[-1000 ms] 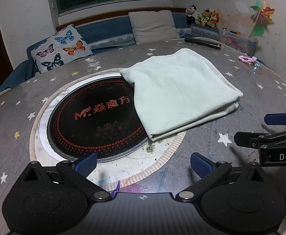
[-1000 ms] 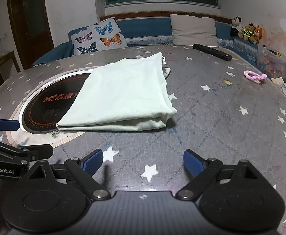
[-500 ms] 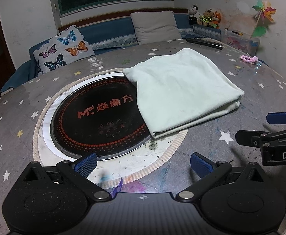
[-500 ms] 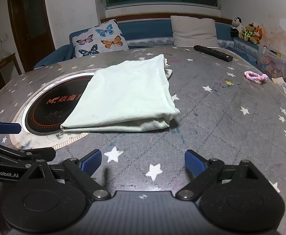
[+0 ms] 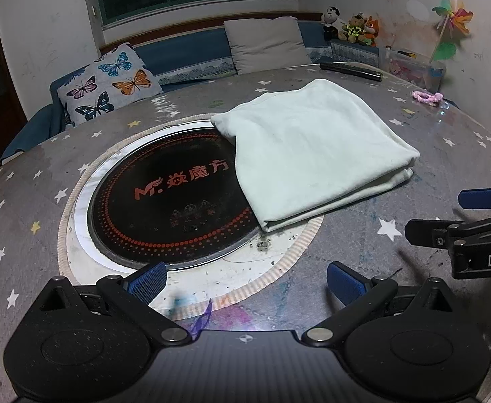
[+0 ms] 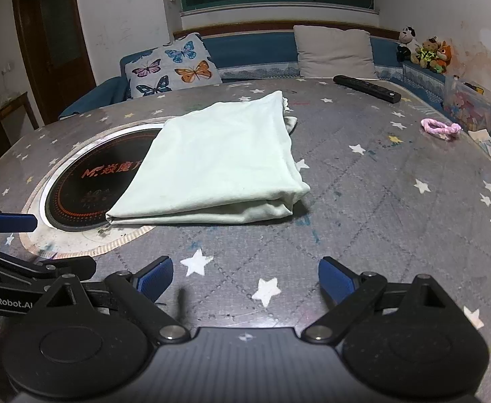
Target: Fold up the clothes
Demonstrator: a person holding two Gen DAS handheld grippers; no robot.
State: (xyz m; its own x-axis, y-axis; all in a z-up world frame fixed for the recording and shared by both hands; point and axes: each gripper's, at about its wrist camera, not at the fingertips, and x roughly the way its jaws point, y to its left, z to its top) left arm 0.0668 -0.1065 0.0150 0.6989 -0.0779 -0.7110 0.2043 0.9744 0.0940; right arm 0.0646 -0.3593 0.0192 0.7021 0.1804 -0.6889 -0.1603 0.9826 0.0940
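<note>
A pale green garment (image 5: 312, 151) (image 6: 218, 164) lies folded into a flat rectangle on the grey star-patterned table (image 5: 27, 201) (image 6: 396, 201), one side resting over the black round cooktop (image 5: 171, 201) (image 6: 84, 188). My left gripper (image 5: 245, 282) hovers open near the table's front edge, well short of the cloth, with nothing between its blue pads. To its right, my right gripper (image 6: 245, 278) is open too and holds nothing. Each gripper shows at the edge of the other's view.
A black remote control (image 5: 349, 70) (image 6: 366, 88) lies at the table's far side. At the right edge rests a pink hair tie (image 5: 427, 96) (image 6: 440, 128). Behind the table runs a blue bench with a butterfly cushion (image 5: 107, 84), a grey pillow and plush toys.
Both grippers have drawn back a little from the folded garment and stay open. The garment has not moved.
</note>
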